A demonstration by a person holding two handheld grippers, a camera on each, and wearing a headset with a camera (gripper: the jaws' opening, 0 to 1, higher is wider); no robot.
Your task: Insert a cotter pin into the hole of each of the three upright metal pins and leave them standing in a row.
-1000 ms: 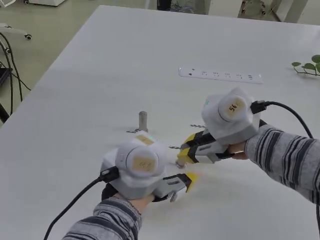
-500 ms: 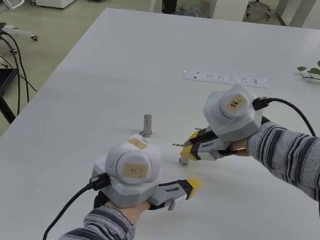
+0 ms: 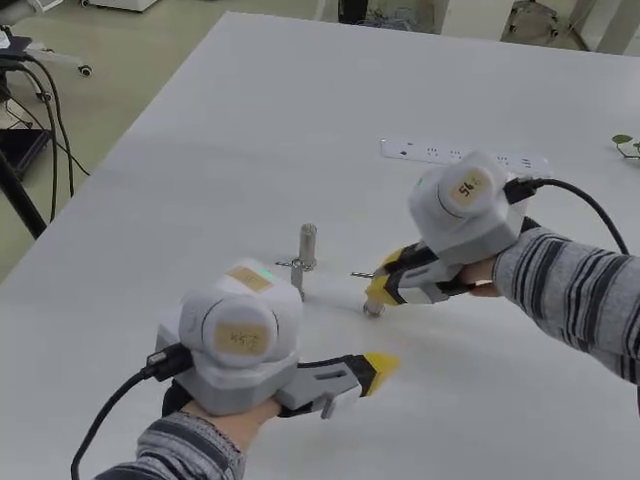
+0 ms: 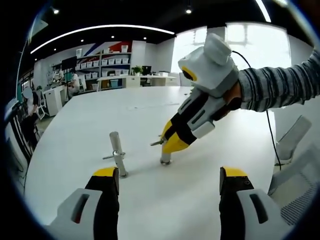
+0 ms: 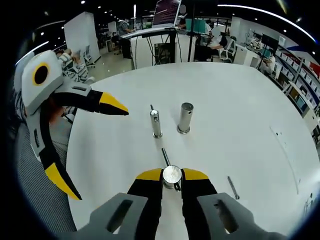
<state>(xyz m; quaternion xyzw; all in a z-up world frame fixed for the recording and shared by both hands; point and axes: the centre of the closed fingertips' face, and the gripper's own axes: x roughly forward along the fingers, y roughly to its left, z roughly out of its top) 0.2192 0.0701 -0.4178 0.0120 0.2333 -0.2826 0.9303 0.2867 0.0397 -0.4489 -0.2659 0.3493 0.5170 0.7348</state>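
While the right gripper [image 3: 380,292] clamps the silver cylindrical metal pin [image 5: 172,175] near 2 neighbouring pins [image 5: 185,118] and the left gripper [image 4: 169,172] gapes empty, a jerky release could topple it, dislodging its thin wire cotter pin [image 5: 164,155].

Left gripper [image 4: 169,173]: jaws wide apart, empty, held low.
Right gripper [image 3: 383,288]: tilted down, jaws clamped on metal pin [image 5: 172,175].
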